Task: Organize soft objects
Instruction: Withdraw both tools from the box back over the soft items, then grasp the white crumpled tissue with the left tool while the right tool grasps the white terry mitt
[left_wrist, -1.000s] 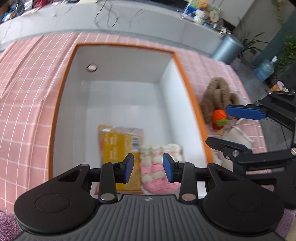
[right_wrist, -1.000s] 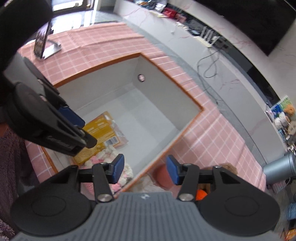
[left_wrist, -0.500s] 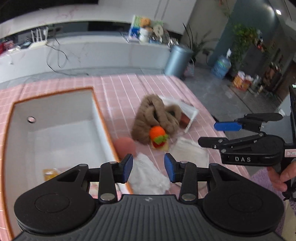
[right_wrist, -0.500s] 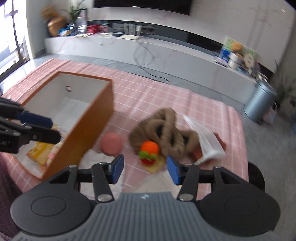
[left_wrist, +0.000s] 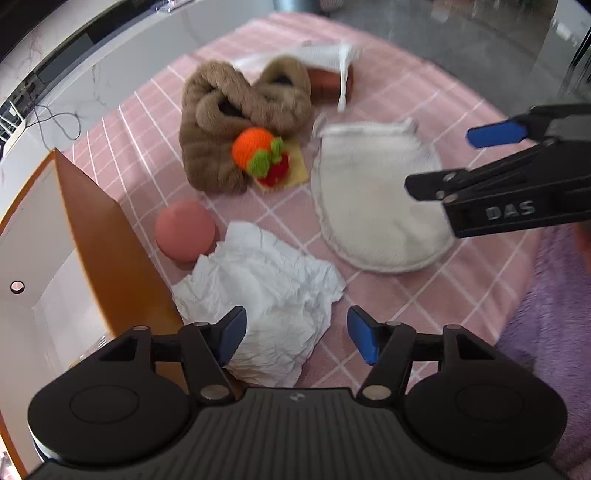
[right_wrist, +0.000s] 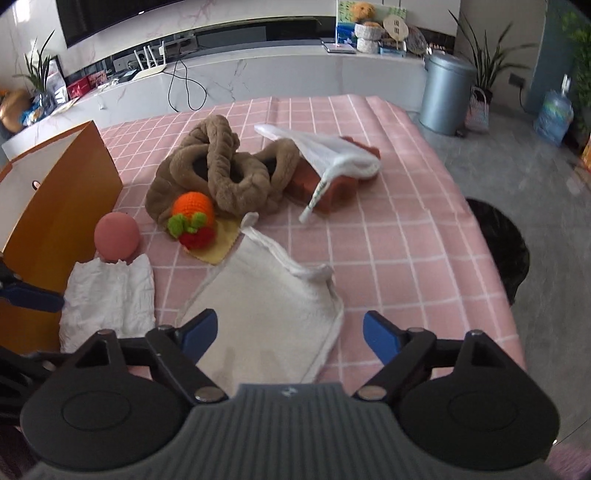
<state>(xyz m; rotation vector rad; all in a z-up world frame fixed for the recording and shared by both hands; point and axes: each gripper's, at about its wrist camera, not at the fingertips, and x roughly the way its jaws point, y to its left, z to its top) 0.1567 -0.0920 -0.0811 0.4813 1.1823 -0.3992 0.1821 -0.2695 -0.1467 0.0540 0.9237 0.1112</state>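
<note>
My left gripper (left_wrist: 295, 336) hovers over a crumpled white cloth (left_wrist: 266, 295) beside the orange box (left_wrist: 103, 236); its jaws are opening and the pads press on nothing. My right gripper (right_wrist: 290, 336) hangs over a flat white towel (right_wrist: 266, 314), jaws also opening, nothing gripped. Further back lie a pink ball (right_wrist: 116, 232), a brown plush rope (right_wrist: 218, 173) and an orange knitted fruit (right_wrist: 192, 208) with a red one on a yellow cloth. In the left wrist view the right gripper (left_wrist: 439, 158) reaches in over the towel (left_wrist: 376, 199).
A brick-red block (right_wrist: 332, 184) half wrapped in a white cloth lies behind the rope. The pink checked tablecloth (right_wrist: 406, 240) ends at the right over grey floor. A metal bin (right_wrist: 443, 96) and a long white counter stand beyond the table.
Both grippers swung from above the box's white inside to the right and down over the soft things on the tablecloth. Both sets of jaws have widened.
</note>
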